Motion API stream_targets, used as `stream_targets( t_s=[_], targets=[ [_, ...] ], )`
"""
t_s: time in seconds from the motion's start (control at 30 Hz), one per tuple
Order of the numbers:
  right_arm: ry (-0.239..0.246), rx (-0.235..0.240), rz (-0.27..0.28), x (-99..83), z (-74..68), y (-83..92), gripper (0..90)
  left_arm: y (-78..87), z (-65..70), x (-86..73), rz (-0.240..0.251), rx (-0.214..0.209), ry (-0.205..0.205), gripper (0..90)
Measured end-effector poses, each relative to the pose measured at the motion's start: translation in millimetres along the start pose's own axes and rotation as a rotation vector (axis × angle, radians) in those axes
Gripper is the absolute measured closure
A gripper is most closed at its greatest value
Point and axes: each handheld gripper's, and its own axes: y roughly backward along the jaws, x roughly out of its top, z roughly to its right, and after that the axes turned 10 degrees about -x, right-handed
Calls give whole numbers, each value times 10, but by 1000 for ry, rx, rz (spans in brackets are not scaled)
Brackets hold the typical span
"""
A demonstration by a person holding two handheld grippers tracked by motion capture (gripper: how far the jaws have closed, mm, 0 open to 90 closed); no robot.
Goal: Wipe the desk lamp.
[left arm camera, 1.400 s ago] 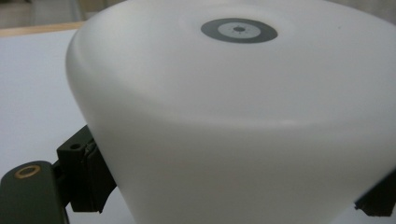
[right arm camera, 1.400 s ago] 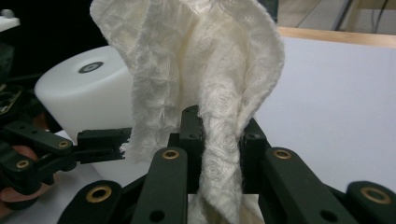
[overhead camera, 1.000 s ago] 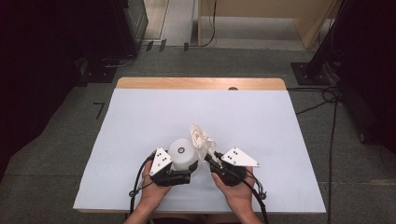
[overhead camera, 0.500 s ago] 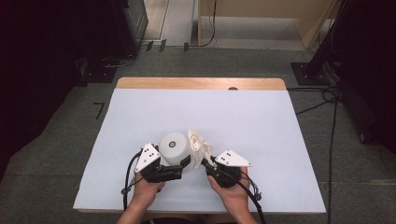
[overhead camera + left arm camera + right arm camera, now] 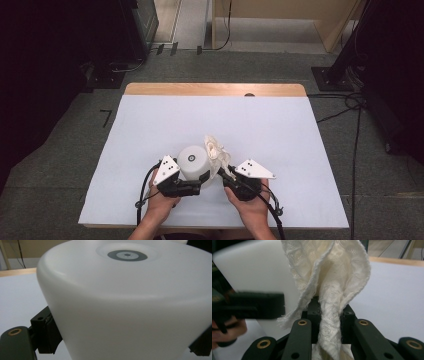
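Both tools are clenched, the left tool point(image 5: 200, 181) on the upturned white plastic cup point(image 5: 193, 162), the right tool point(image 5: 223, 173) on the cream textured cloth point(image 5: 216, 149), which could slip out if wiped hard.

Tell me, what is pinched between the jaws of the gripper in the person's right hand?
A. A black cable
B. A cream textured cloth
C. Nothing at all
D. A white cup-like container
B. In the right gripper view the right gripper has its black jaws closed on a cream cloth that stands up between them, while the white container sits in the left gripper.
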Motion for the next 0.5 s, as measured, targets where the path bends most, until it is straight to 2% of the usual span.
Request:
stream_targets(
  t_s=[0.1,0.2,0.3,0.4,0.5],
  targets=[
    [5,-2,-46,-58,13,-72,763,46,-20,34,4,7,-14,85],
    [-12,-10,-86,-93,31,-113,764,80,-27,64,13,8,-26,85],
    [-22,-8,-73,-81,27,-105,764,65,-14,50,10,-3,-41,85],
    [-35,-3,-42,-30,26,-54,764,0,38,6,-31,-8,-89,85],
    [-31,-16,-12,6,13,2,765,-32,67,-16,-55,-21,-92,84]
  ],
)
